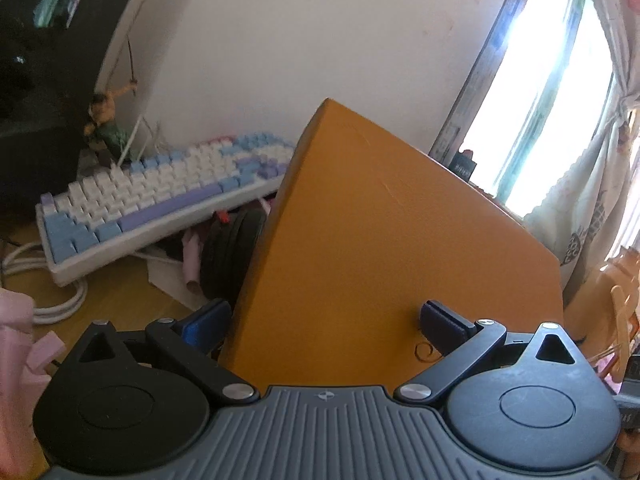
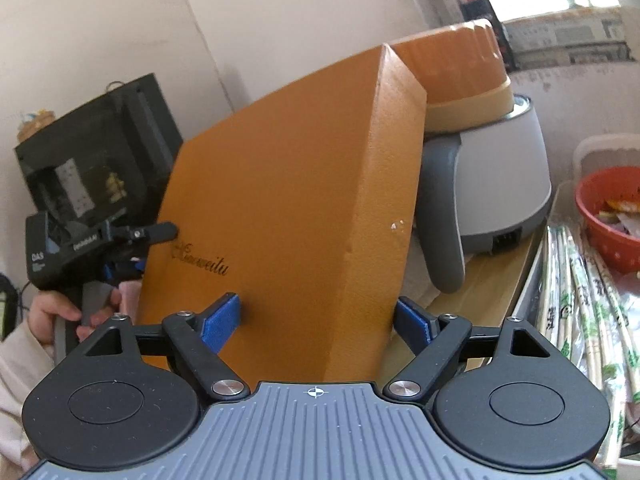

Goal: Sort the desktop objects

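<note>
An orange box (image 1: 360, 240) with dark script lettering fills both views; it also shows in the right wrist view (image 2: 288, 208), tilted up on edge. My left gripper (image 1: 324, 320) is shut on one end of it, blue pads pressed on both faces. My right gripper (image 2: 320, 320) is shut on the other end, pads against its two sides. The left gripper (image 2: 120, 248) and the hand holding it appear in the right wrist view at the box's left edge.
A white, blue and purple keyboard (image 1: 160, 192) leans at the back left, over black round weights (image 1: 232, 256) and white cables (image 1: 52, 304). A figurine (image 1: 106, 128) stands behind. A grey and orange appliance (image 2: 492, 152), wrapped chopsticks (image 2: 580, 300) and a red basket (image 2: 612, 216) lie right.
</note>
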`<state>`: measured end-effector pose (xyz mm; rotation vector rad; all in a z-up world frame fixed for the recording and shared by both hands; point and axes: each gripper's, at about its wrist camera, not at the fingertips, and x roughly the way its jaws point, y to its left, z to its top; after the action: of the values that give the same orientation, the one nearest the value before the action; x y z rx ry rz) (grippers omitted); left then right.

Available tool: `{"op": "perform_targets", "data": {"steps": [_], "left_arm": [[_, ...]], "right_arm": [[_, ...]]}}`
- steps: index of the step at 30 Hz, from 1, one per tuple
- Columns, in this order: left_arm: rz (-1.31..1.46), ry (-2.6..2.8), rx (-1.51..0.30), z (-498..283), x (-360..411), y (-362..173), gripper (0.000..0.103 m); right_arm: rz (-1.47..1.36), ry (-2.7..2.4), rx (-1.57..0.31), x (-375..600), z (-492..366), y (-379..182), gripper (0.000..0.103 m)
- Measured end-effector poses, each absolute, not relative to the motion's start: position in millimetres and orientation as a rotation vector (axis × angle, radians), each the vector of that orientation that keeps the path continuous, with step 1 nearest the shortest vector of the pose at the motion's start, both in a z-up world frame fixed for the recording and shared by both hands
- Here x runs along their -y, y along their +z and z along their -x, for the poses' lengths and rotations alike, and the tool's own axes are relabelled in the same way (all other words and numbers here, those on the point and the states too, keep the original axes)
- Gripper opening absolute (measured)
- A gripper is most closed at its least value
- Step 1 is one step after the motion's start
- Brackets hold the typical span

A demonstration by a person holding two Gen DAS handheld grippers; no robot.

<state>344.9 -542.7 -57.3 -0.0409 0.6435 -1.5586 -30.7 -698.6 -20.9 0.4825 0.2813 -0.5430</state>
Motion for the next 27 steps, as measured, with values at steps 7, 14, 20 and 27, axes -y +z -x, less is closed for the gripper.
{"op": "perform_targets", "data": {"steps": [7,14,20,27], "left_arm": [[0.047,-1.520,-0.577,-313,508,-29,0.102],[0.056,-1.444,-0.546,-284,465,-12,0.102],[0.073,-1.379,-0.476,-268,415,20,0.103],[0.116,-1.267,-0.330,-242,342,81,0.103]], "right_arm": [[-0.467,-0.504,-0.269,685,58,-7,0.085],[-0.437,-0.447,-0.265,664,75,7,0.085],[-0.392,-0.363,-0.232,641,80,32,0.085],[-0.346,-0.209,-0.169,614,79,77,0.085]]}}
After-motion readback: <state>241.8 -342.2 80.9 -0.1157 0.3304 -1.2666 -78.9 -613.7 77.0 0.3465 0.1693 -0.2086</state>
